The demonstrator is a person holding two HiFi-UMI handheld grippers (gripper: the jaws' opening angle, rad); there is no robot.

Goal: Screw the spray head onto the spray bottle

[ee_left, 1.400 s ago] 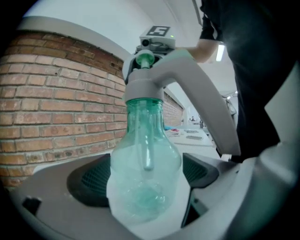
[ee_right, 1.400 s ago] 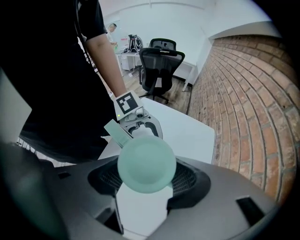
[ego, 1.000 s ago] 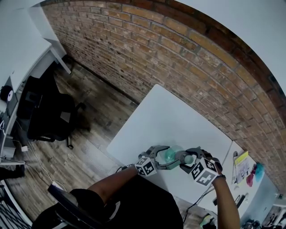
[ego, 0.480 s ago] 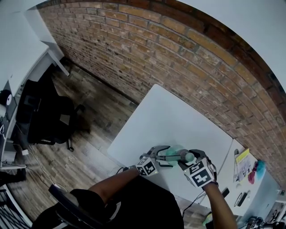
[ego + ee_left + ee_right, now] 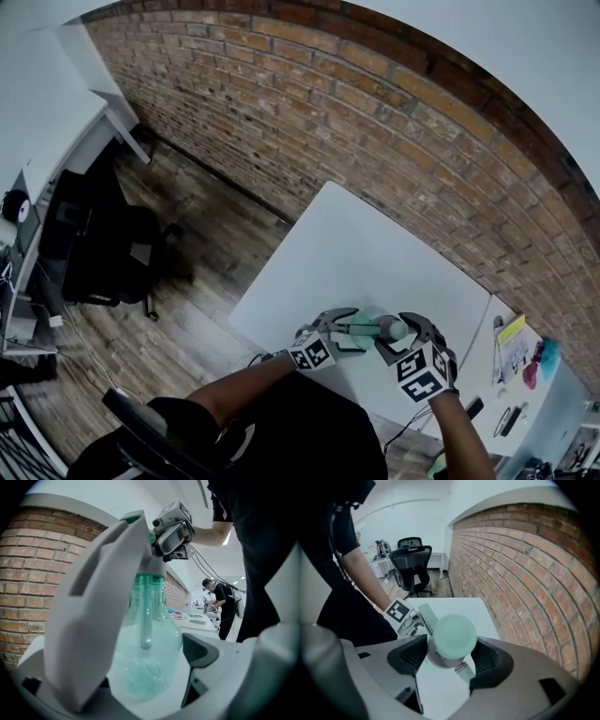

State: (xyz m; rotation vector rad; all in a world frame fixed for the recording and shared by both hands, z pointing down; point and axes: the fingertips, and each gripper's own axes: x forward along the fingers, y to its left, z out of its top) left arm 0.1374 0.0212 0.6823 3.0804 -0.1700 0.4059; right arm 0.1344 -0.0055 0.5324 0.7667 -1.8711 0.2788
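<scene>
The spray bottle (image 5: 145, 653), clear teal plastic with a bulbous body, lies sideways above the white table (image 5: 375, 234), neck toward the right gripper (image 5: 396, 330). The left gripper (image 5: 349, 328) has its jaws clamped on the body; the right's grip the spray head (image 5: 452, 637) (rounded, mint-green, grey-collared) at the neck.

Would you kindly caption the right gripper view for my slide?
Right gripper shut on the spray head, brick wall alongside.
</scene>
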